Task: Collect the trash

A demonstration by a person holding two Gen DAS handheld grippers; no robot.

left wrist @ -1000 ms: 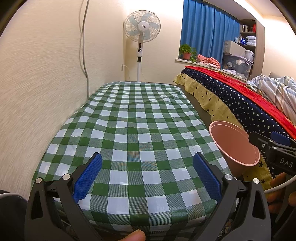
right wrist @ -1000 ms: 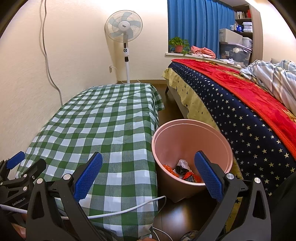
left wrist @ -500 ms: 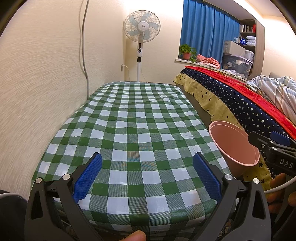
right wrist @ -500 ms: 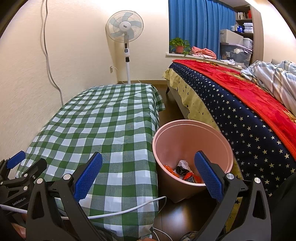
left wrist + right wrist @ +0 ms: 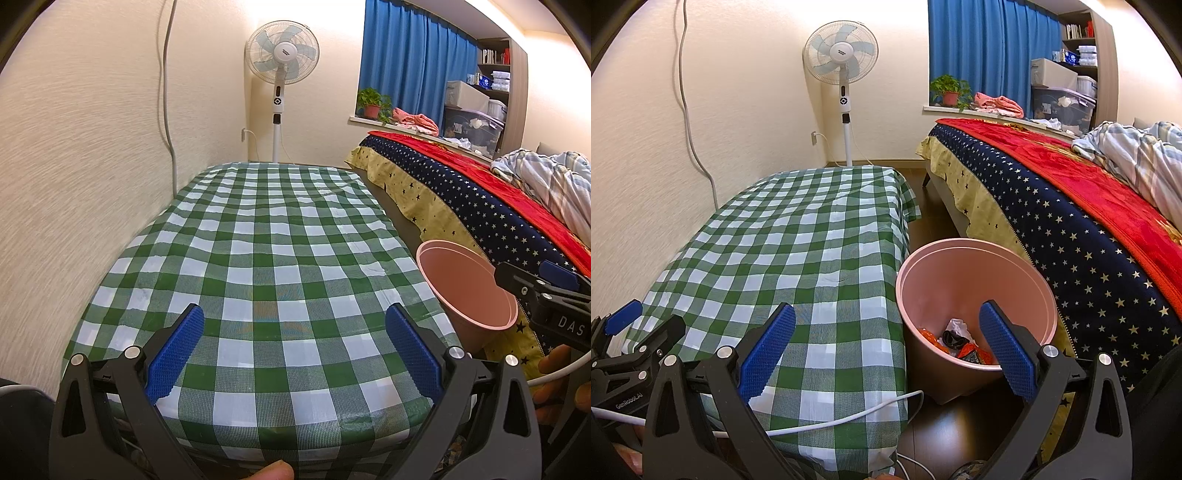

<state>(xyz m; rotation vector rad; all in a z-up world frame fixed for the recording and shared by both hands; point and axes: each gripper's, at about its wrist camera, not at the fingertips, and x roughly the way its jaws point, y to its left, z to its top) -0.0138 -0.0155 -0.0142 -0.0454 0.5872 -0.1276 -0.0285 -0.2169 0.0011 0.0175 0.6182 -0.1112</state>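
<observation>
A pink trash bin (image 5: pixel 975 266) stands on the floor between the table and the bed. It holds crumpled trash (image 5: pixel 956 341) in orange, white and black at its bottom. The bin also shows in the left wrist view (image 5: pixel 469 284) at the table's right edge. My left gripper (image 5: pixel 293 354) is open and empty above the near end of the green checked tablecloth (image 5: pixel 266 258). My right gripper (image 5: pixel 886 354) is open and empty, above the table's near right corner and the bin. No trash shows on the tablecloth.
A bed with a starry navy and red blanket (image 5: pixel 1071 221) runs along the right. A standing fan (image 5: pixel 842 59) is at the far wall. A white cable (image 5: pixel 831 417) lies across the table's near corner. The wall (image 5: pixel 74 147) borders the table's left side.
</observation>
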